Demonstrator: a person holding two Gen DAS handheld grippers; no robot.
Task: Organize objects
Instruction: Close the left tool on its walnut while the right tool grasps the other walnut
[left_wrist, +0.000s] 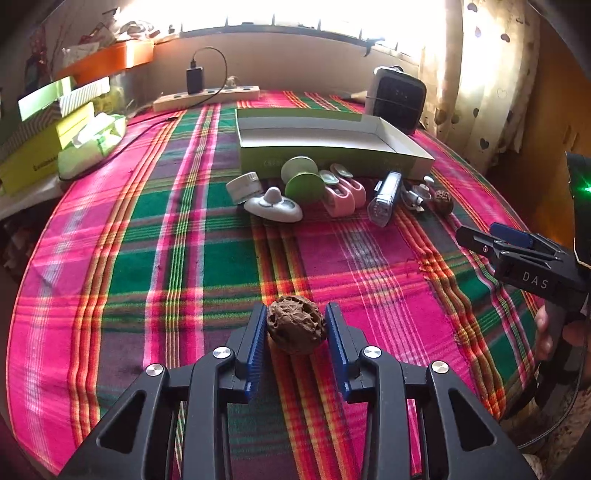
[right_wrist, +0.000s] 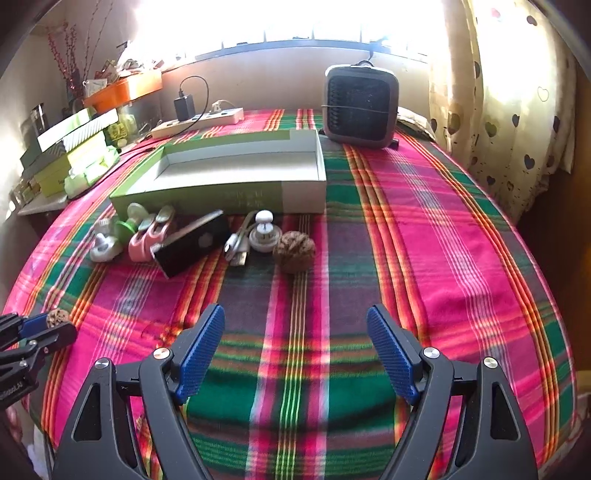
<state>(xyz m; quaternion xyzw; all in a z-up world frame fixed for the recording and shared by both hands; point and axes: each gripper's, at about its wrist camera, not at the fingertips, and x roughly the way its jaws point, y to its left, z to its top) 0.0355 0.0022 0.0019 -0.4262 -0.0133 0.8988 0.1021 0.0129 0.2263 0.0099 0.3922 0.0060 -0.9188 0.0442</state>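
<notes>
A brown, wrinkled walnut (left_wrist: 296, 328) rests on the plaid tablecloth (left_wrist: 166, 258) between my left gripper's blue pads (left_wrist: 258, 339). My left gripper (left_wrist: 297, 308) is shut on it, one pad against each side. The right wrist view shows the same walnut (right_wrist: 57, 316) in the left gripper (right_wrist: 55, 326) at the far left. My right gripper (right_wrist: 295, 314) stands open above bare cloth, with nothing between its fingers. From the left wrist view, the right gripper (left_wrist: 480, 236) is at the right edge. A second walnut (right_wrist: 293, 251) lies ahead of the right gripper.
An open green-and-white box (right_wrist: 229, 173) lies beyond a row of small items: white knob pieces, green lids (left_wrist: 301, 177), pink pieces (left_wrist: 343, 195), a clear case (left_wrist: 386, 197) and a cable. A dark heater (right_wrist: 360, 107), a power strip (right_wrist: 199, 120) and stacked boxes (left_wrist: 44, 147) line the back and left.
</notes>
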